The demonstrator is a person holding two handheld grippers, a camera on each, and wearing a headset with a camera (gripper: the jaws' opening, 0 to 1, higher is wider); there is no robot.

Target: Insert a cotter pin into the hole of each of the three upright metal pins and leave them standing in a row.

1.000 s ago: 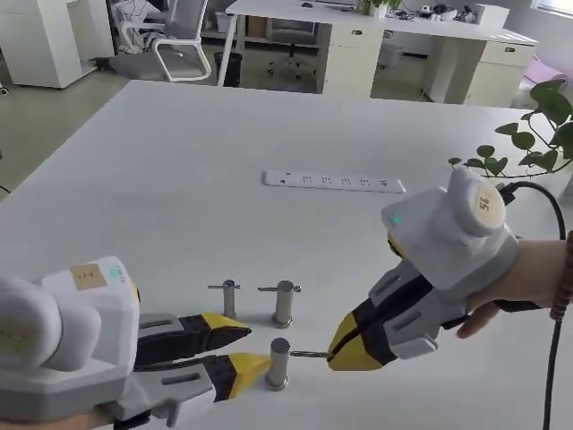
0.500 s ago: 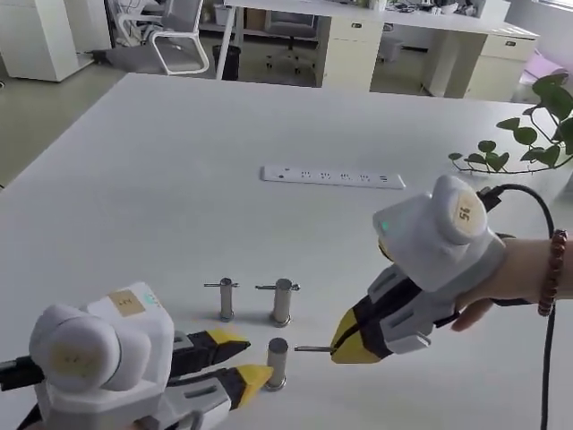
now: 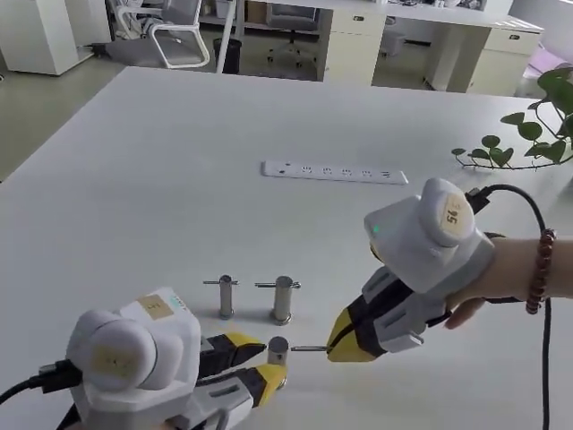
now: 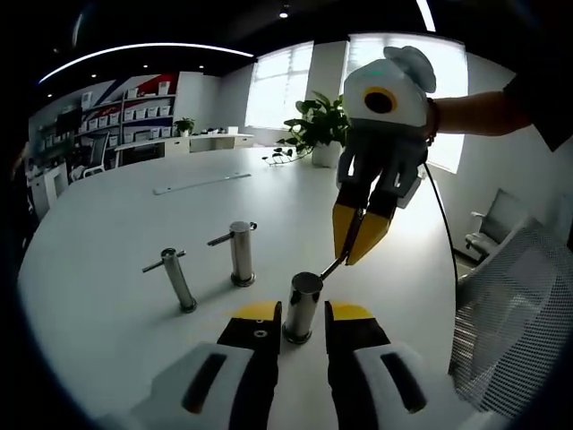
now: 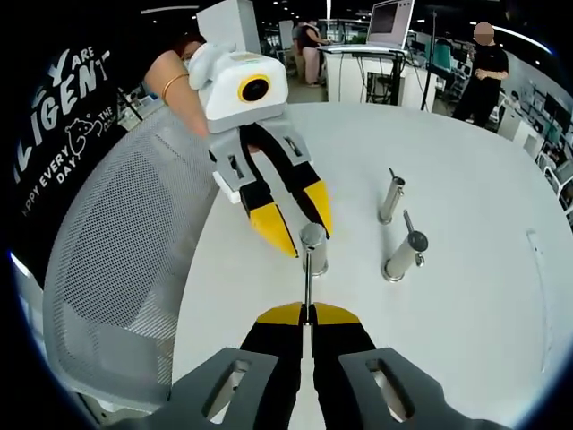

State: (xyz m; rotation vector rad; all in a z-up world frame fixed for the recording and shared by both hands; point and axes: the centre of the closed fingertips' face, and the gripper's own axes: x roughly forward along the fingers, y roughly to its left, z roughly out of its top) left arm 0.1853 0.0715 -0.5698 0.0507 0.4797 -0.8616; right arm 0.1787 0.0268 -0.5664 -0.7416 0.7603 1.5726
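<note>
We record two of three done: rear-left pin [image 3: 226, 297] and rear-right pin [image 3: 283, 300] carry cotters. Front pin [image 5: 313, 246] stands between the jaws of the left claw [image 4: 304, 311], contact undetermined; right claw [image 5: 307, 313], clamped on the last cotter pin [image 5: 307, 278], holds it at the pin's head, apparently uninserted

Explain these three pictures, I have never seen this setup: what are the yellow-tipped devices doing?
No robot here: a person holds a two-jaw gripper in each hand. The wide picture comes from a headset camera; each round one from a camera riding on a gripper. On the white table stand three metal pins; the two rear pins already carry cotter pins, and a power strip lies beyond. The right gripper is shut on a cotter pin, its tip at the front pin. The left gripper has its jaws either side of that pin; whether they pinch it is unclear.
</note>
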